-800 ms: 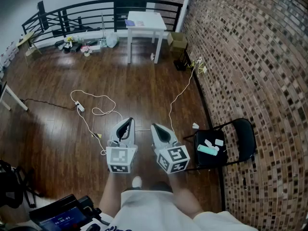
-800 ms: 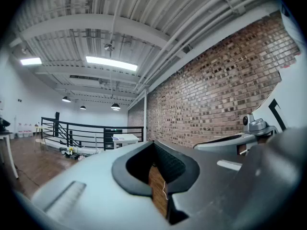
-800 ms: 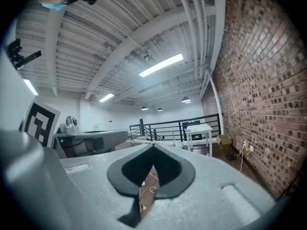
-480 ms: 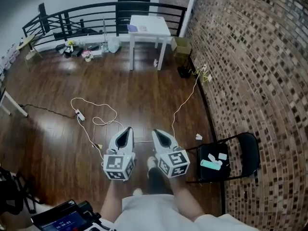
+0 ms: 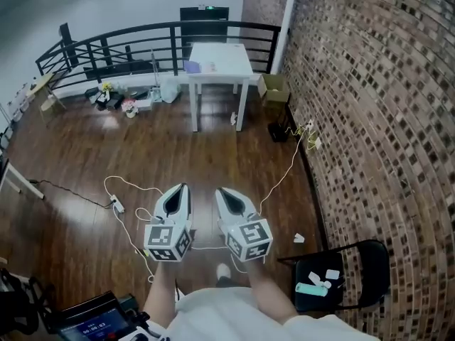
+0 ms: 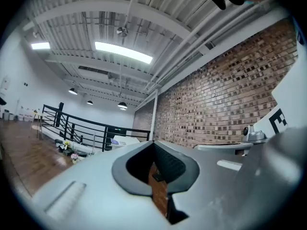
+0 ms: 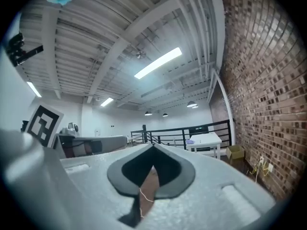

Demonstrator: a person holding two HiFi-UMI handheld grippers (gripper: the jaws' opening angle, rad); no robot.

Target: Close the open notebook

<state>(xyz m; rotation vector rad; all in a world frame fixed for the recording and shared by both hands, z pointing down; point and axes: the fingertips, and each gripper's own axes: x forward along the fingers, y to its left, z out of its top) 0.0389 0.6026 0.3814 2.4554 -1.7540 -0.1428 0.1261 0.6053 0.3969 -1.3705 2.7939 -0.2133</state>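
A white table (image 5: 220, 62) stands far ahead by the black railing. On its left edge lies a small purple thing (image 5: 192, 66) with a pale item beside it; whether either is the notebook is too small to tell. The table also shows in the left gripper view (image 6: 125, 141) and the right gripper view (image 7: 206, 139). My left gripper (image 5: 181, 189) and right gripper (image 5: 222, 192) are held side by side in front of my body, level, far from the table. Both are shut with nothing between the jaws, as the left gripper (image 6: 153, 143) and right gripper (image 7: 153, 146) show in their own views.
A brick wall (image 5: 370, 119) runs along the right. A black folding chair (image 5: 334, 279) with small items stands at lower right. White cables (image 5: 128, 190) trail over the wooden floor. A cardboard box (image 5: 274, 87) and clutter (image 5: 121, 98) lie near the railing (image 5: 142, 41).
The view has advanced across the floor: the table looks nearer and the chair has slid down the picture at the right. Both grippers stay shut and close together.
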